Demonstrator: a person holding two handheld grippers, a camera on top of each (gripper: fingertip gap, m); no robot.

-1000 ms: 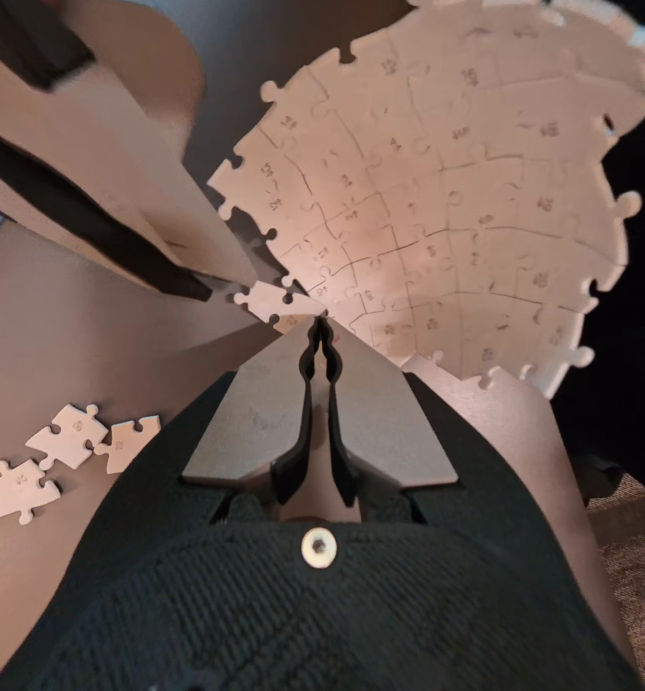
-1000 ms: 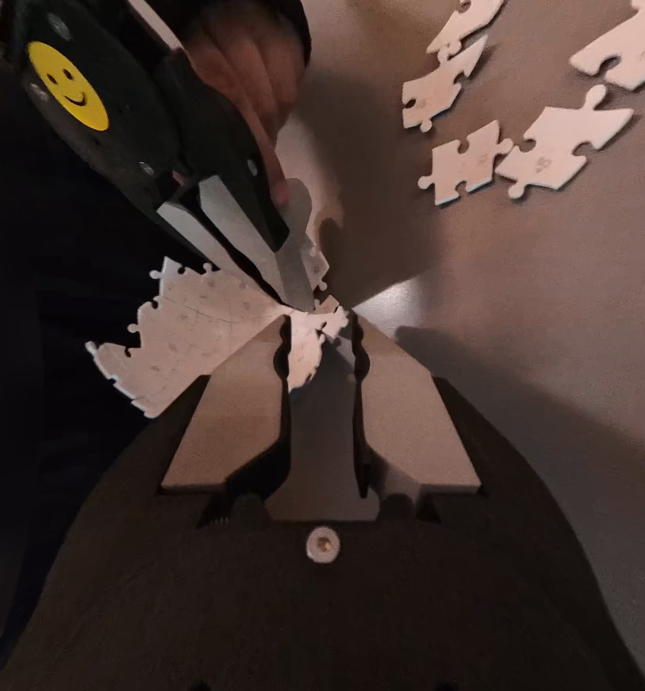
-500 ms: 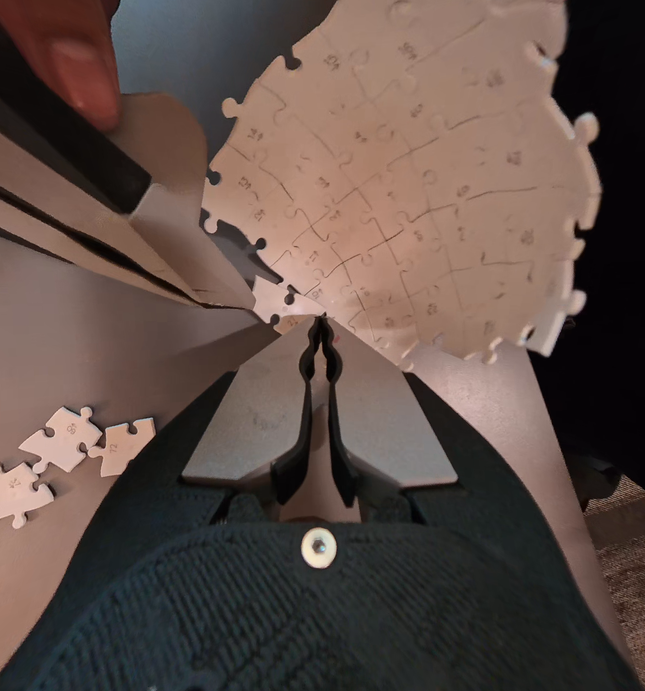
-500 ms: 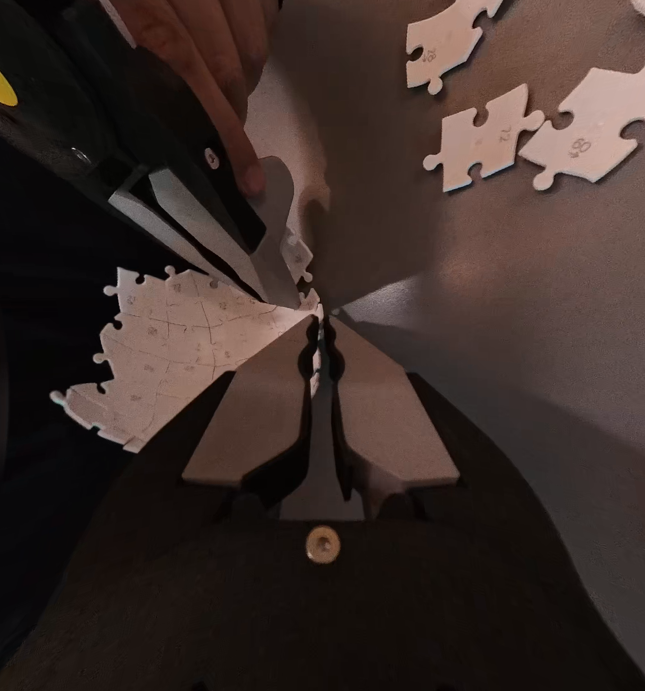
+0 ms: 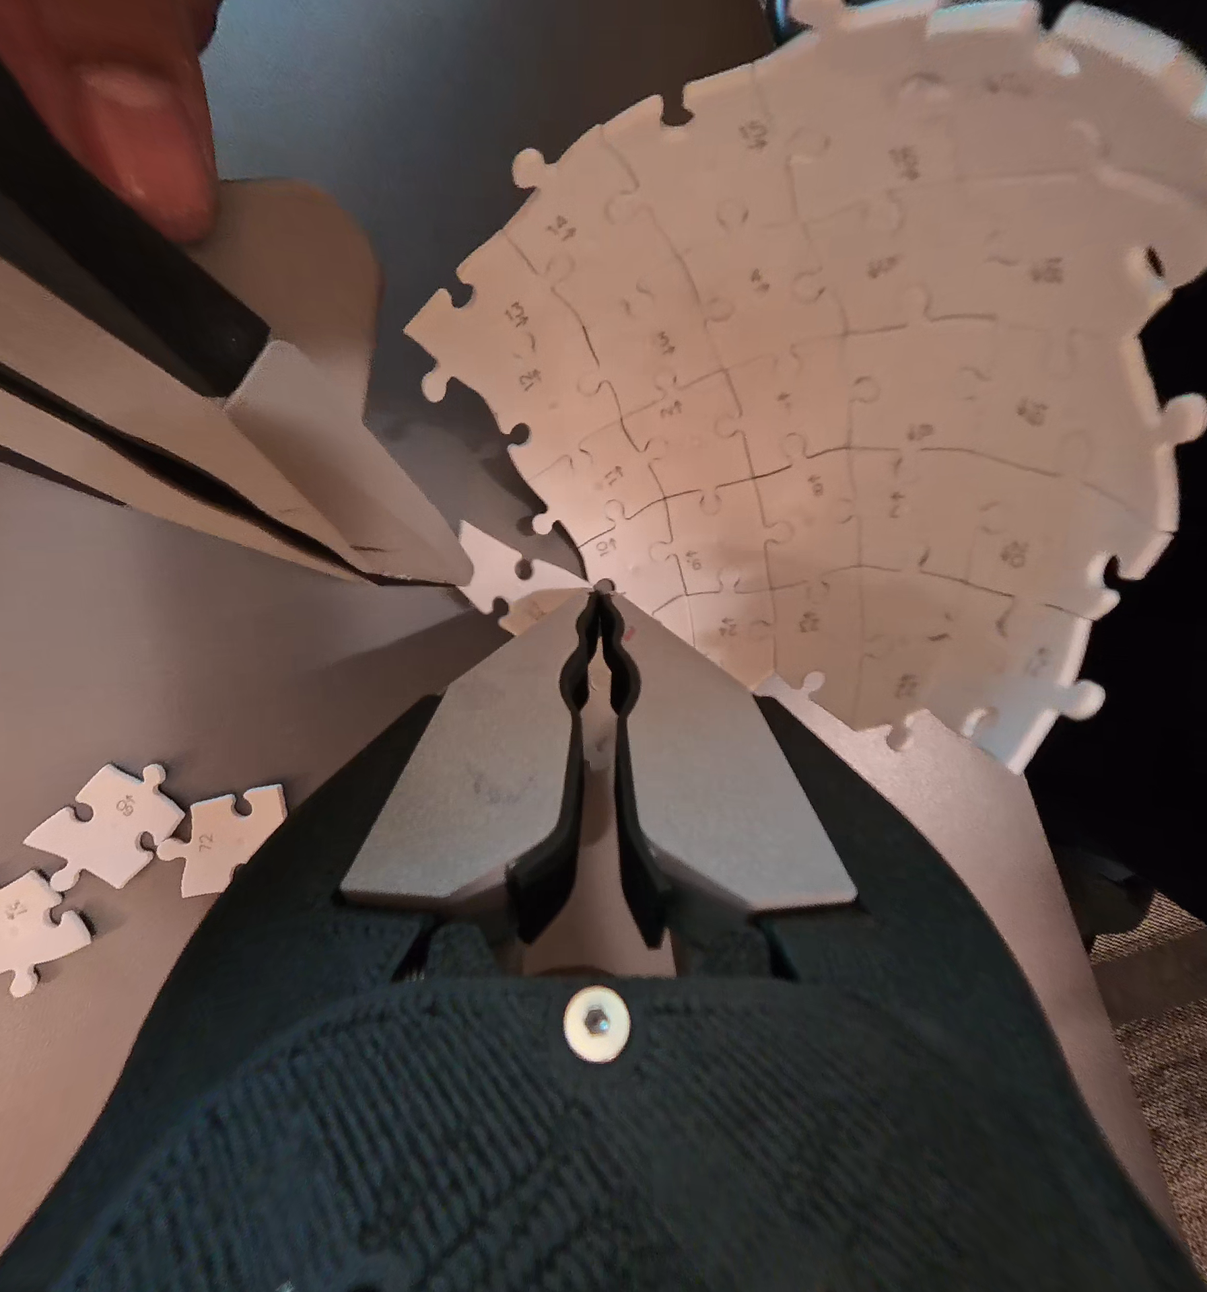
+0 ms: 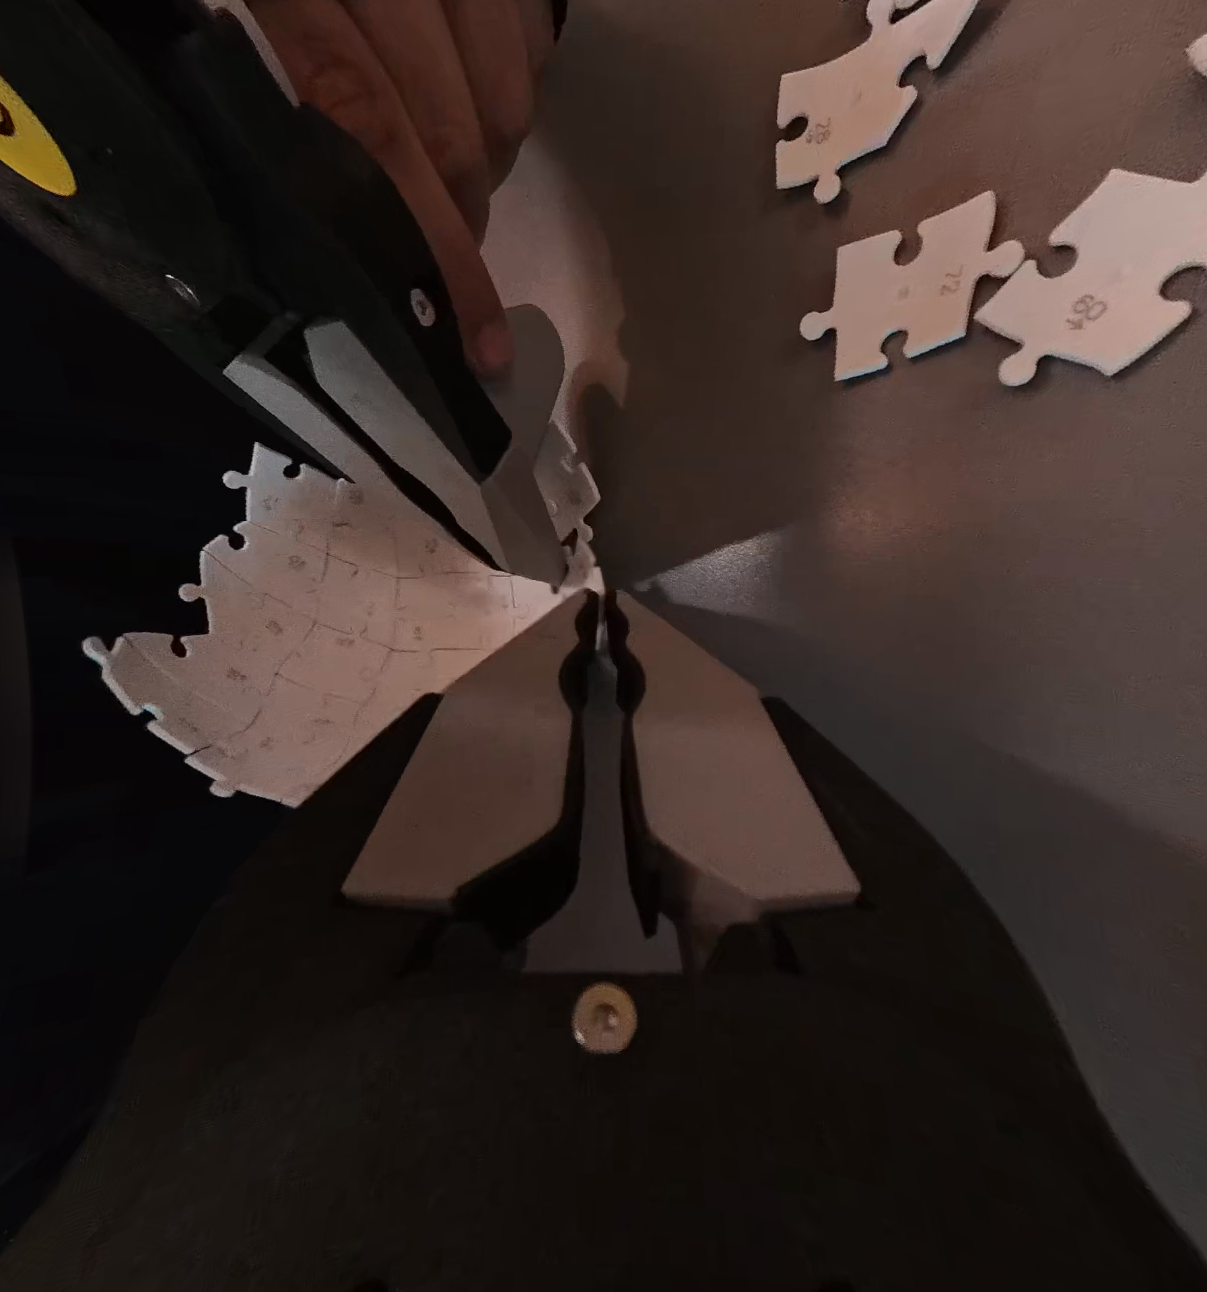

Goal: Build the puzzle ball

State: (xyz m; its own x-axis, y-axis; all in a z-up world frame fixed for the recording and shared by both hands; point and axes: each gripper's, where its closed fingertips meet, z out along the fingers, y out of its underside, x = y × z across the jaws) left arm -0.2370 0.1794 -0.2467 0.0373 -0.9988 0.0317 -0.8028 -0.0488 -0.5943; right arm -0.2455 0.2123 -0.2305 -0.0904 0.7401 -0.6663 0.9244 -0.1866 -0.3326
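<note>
Left wrist view is filled to the right and far by the curved shell of joined white pieces [image 5: 866, 419], the part-built puzzle ball, held up off the grey desk [image 5: 97, 629]. My left gripper [image 5: 599, 603] has its jaws pressed together on the shell's lower left edge, pinching it at the very tips. My right gripper [image 5: 446, 577] comes in from the far left, jaws nearly closed on a single loose piece [image 5: 495, 566] that sits right against the shell's notched edge. From the right wrist view, my right gripper [image 6: 600, 608] shows its tips drawn in on something thin and pale, which I take to be that piece, though the contact is small and dim.

I judge the step in hand to be seating this piece into the shell's rim; whether its tab is already home I cannot tell. Next I should press it in along the curve, steadying the shell so the joined seams do not spring, then let go.

Three loose pieces [image 5: 111, 832] lie on the desk at near left, well apart from the shell, waiting their turn.
</note>
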